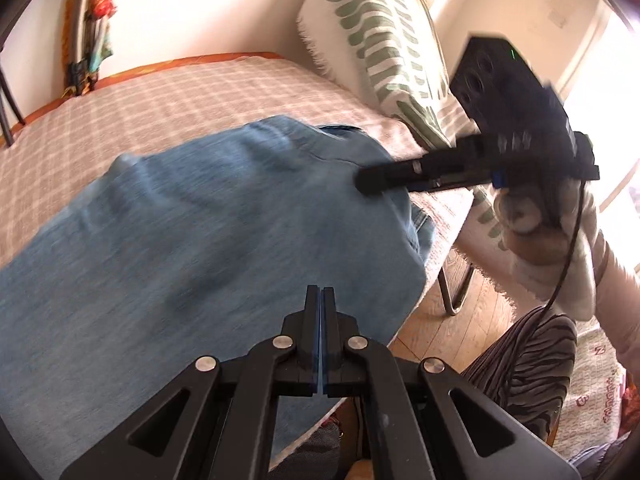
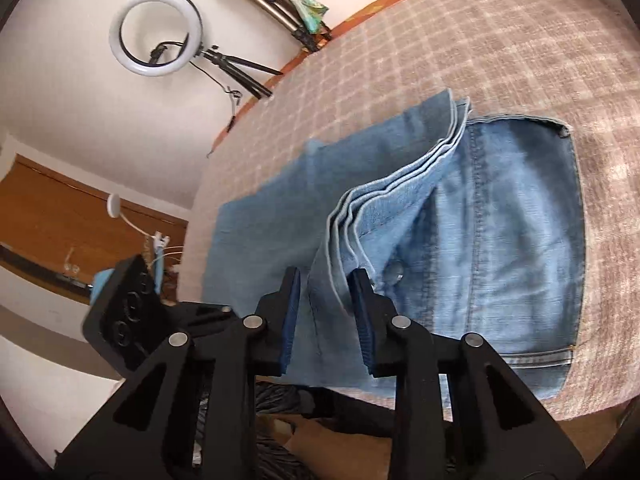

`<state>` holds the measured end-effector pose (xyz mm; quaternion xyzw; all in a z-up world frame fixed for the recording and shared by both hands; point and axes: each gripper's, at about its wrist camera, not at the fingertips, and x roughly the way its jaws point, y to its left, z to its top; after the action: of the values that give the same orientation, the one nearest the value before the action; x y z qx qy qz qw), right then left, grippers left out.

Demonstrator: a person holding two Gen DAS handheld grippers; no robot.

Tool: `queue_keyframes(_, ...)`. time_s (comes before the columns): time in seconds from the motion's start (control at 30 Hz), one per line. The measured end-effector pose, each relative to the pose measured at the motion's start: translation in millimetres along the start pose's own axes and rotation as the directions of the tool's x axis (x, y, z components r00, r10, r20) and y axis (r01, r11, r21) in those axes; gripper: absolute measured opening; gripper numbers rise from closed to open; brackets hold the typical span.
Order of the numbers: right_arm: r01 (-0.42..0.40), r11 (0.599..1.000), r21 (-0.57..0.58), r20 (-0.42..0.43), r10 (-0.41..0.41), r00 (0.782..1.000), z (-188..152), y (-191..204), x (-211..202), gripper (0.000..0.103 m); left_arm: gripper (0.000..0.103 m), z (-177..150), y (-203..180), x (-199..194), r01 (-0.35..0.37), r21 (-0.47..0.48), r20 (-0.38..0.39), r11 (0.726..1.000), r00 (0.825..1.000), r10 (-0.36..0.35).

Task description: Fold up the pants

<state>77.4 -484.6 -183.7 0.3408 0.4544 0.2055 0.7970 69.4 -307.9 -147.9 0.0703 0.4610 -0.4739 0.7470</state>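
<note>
In the left wrist view, our left gripper (image 1: pixel 322 294) has its jaws clenched on nothing above the blue jeans (image 1: pixel 192 216) on the bed (image 1: pixel 168 92).

In the right wrist view, our right gripper (image 2: pixel 326 280) has its jaws apart around the folded hems. We should lay those edges even and press flat.

A home room: checked bedspread (image 1: pixel 160 92), leaf-print pillow (image 1: pixel 372 28), wooden floor (image 1: pixel 436 320), ring light (image 2: pixel 155 32).

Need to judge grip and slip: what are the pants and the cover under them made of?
The pants look like washed blue denim, matte: contrast topstitching, a rivet, stacked hemmed edges. The cover looks like a soft, fuzzy woven cloth in a beige-and-white check; the fibre cannot be told.
</note>
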Motion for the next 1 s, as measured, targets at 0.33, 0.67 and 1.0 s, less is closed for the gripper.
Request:
queue_keyframes(0.33, 0.09, 0.996, -0.016, 0.034, -0.089, 0.995, -12, -30, -1, 0.029, 0.0, 13, -15, 30, -0.015, 0.039, -0.031, 0.999, 0.999, 0.016)
queue_keyframes(0.67, 0.034, 0.999, 0.037, 0.032, -0.035, 0.999, -36, -58, -11, 0.055, 0.0, 9, -20, 33, 0.016, 0.052, -0.033, 0.999, 0.999, -0.015)
queue_keyframes(1.0, -0.077, 0.995, -0.064, 0.006, 0.078, 0.997, -5, -9, 5, 0.055, 0.0, 7, -13, 43, -0.036, 0.055, -0.063, 0.998, 0.997, 0.04)
